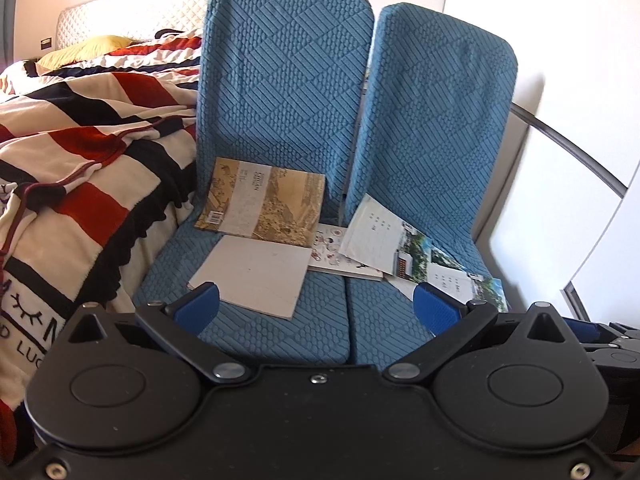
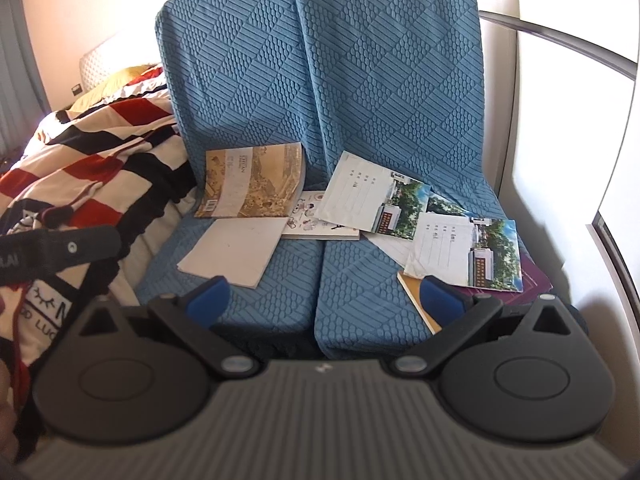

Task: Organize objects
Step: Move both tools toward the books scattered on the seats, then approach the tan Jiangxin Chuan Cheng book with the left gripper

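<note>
Your left gripper (image 1: 316,308) and right gripper (image 2: 326,296) both have their fingers wide apart and hold nothing, low in front of two blue seats (image 2: 288,276). Past your left fingers, a brown book (image 1: 262,210) leans up on the left seat back with its long side going left to right, and a white pad (image 1: 250,276) lies flat just under it, touching your left fingertip (image 1: 198,308) side. Two photo booklets (image 2: 376,200) lie tilted on the right seat, and a purple book (image 2: 516,292) sits by your right fingertip (image 2: 440,298).
</note>
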The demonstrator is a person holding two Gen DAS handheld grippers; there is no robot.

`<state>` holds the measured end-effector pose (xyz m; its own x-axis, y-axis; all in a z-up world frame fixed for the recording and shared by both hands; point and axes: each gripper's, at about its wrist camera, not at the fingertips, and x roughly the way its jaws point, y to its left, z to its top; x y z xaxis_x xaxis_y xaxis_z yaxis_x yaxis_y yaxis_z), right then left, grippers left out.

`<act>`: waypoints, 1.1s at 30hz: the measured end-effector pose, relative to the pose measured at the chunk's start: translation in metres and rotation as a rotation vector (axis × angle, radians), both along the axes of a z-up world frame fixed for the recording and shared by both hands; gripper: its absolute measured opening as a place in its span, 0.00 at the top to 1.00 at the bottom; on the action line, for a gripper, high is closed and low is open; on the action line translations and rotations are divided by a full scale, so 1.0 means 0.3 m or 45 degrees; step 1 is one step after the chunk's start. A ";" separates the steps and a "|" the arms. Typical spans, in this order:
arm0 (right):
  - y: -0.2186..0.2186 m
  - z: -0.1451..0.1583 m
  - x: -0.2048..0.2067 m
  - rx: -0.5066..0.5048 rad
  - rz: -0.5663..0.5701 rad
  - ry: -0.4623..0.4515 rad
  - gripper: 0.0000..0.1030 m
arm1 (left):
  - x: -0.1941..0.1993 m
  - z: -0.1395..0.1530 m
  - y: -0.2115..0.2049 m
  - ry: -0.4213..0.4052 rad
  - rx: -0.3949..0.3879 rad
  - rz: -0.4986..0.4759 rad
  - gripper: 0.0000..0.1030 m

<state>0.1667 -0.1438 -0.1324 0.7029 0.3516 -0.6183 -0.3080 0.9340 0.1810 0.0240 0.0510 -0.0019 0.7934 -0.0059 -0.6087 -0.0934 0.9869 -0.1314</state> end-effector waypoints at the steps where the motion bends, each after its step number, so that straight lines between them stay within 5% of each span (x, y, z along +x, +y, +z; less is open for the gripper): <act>1: 0.010 -0.001 0.009 -0.001 0.006 -0.003 0.00 | 0.011 -0.003 0.011 0.000 0.003 0.006 0.00; 18: 0.254 -0.018 0.255 -0.041 0.183 -0.056 0.00 | 0.264 -0.068 0.232 0.005 0.031 0.125 0.00; 33: 0.443 -0.122 0.446 -0.071 0.252 0.013 0.00 | 0.523 -0.176 0.428 0.065 0.046 0.214 0.00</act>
<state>0.3006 -0.0109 -0.1691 0.6170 0.4475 -0.6473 -0.4852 0.8640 0.1347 0.1808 0.1794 -0.0546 0.7496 0.1466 -0.6455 -0.2628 0.9609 -0.0869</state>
